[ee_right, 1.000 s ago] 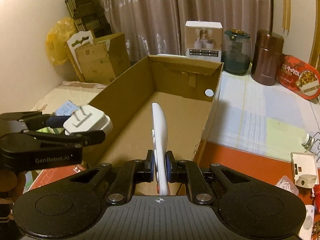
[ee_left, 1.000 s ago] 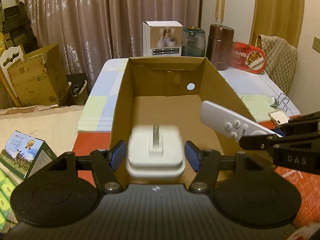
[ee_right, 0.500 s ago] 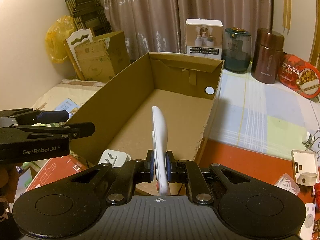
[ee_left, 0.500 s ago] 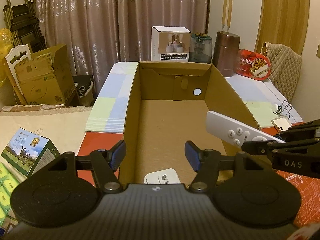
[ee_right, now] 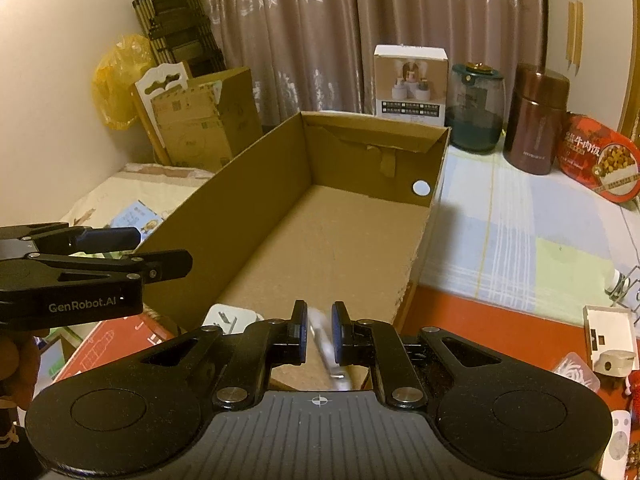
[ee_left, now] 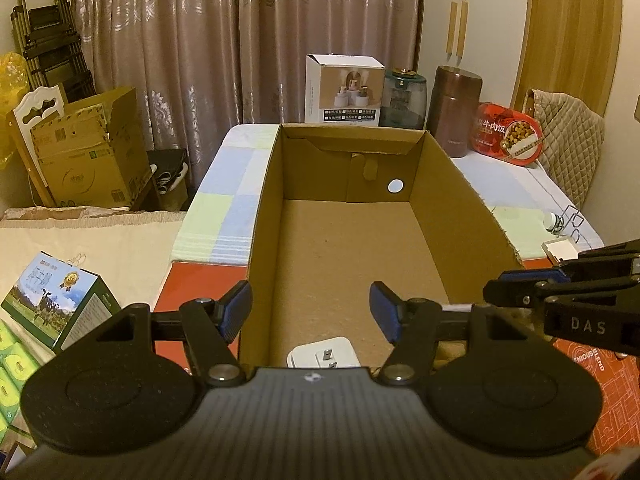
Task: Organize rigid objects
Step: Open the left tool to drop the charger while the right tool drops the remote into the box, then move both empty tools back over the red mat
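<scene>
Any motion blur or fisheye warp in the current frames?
Right wrist view: the white remote control between the fingers of the right hand-held gripper is smeared by motion blur; the brown cardboard box is sharp. Left wrist view: no blur, the white plug adapter is crisp; fisheye bends the wooden door frame at the edge.

dim warm indoor light | fisheye edge bending | dark corner vignetting
</scene>
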The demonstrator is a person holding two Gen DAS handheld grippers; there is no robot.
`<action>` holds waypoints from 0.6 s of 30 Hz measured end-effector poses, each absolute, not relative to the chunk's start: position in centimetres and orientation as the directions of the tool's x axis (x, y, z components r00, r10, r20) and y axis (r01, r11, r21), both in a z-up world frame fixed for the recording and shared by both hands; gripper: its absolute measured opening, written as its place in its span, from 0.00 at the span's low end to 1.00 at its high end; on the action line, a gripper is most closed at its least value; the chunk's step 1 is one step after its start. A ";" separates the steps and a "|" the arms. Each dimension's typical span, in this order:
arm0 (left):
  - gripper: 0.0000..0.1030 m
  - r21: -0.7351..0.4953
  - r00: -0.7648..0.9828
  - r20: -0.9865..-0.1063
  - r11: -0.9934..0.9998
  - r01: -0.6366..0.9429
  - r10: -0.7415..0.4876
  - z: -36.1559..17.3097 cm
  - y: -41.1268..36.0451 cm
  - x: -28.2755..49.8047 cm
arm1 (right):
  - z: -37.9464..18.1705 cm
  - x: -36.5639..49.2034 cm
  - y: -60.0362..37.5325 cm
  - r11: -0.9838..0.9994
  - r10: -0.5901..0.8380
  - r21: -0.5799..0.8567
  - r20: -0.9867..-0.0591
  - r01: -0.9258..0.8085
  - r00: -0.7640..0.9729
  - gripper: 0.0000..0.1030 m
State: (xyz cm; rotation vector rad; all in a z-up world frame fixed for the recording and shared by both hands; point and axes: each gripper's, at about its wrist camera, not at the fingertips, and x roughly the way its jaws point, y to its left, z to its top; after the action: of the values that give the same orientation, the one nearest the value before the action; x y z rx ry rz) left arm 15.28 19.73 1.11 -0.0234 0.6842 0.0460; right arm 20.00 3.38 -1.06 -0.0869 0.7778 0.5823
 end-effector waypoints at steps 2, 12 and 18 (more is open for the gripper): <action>0.59 -0.008 0.776 -0.630 0.999 -0.050 0.034 1.3 19.7 15.2 | -0.9 19.9 3.2 0.838 0.469 0.141 -0.680 -0.527 0.564 0.09; 0.59 -0.020 0.798 -0.603 0.999 -0.034 0.015 3.1 18.2 13.7 | 1.1 18.2 1.3 0.848 0.475 0.149 -0.641 -0.509 0.603 0.09; 0.59 -0.037 0.823 -0.568 0.999 0.007 -0.027 5.0 15.2 12.1 | 3.1 15.8 -2.6 0.876 0.452 0.152 -0.594 -0.459 0.666 0.09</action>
State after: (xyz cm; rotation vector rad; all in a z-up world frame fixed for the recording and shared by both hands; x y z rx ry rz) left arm 12.06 15.24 4.96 -0.0336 0.6046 -0.0183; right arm 15.81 -2.56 3.06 -0.0105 0.6670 0.5138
